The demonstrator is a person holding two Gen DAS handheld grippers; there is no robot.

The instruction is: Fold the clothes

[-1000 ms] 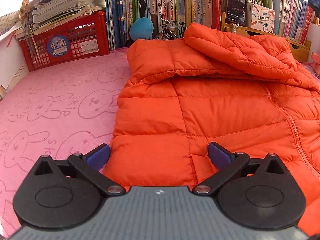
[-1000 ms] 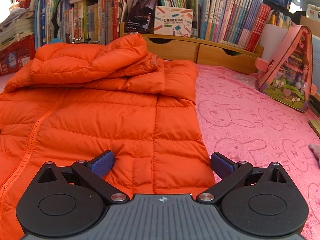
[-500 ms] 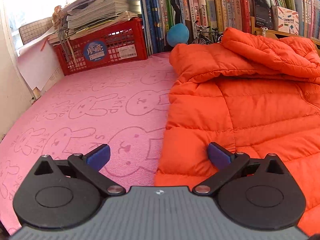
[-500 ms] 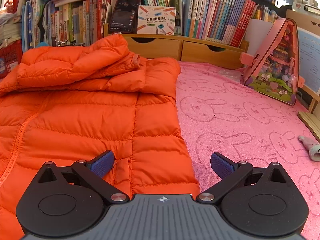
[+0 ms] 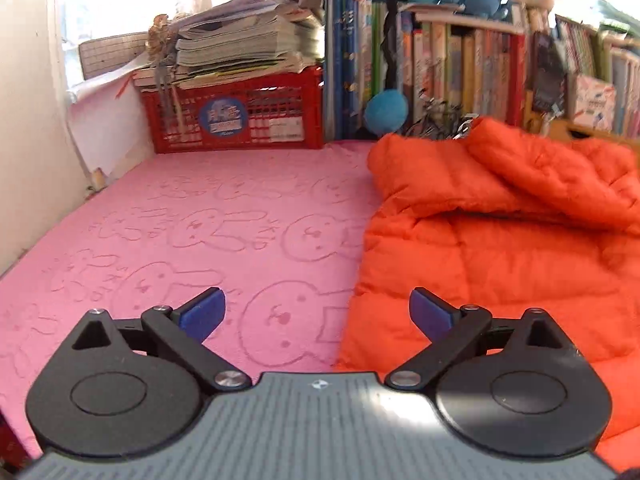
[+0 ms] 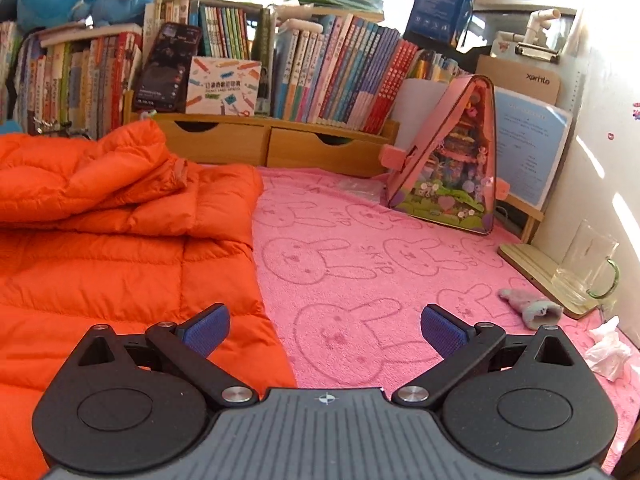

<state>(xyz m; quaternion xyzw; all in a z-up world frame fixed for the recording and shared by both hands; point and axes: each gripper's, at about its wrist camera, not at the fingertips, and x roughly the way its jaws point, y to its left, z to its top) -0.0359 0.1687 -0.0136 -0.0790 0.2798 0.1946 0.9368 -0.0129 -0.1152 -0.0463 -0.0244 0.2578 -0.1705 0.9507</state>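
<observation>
both claws, left [image 5: 316,312] and right [image 6: 325,330], now off the jacket's [image 5: 500,248] side edges, outward.

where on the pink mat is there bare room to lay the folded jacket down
Left: bare mat between the jacket and the red crate. Right: bare mat between the jacket and the pink toy house. Crowded at the right edge: glass mug, tissue, small sock.
</observation>
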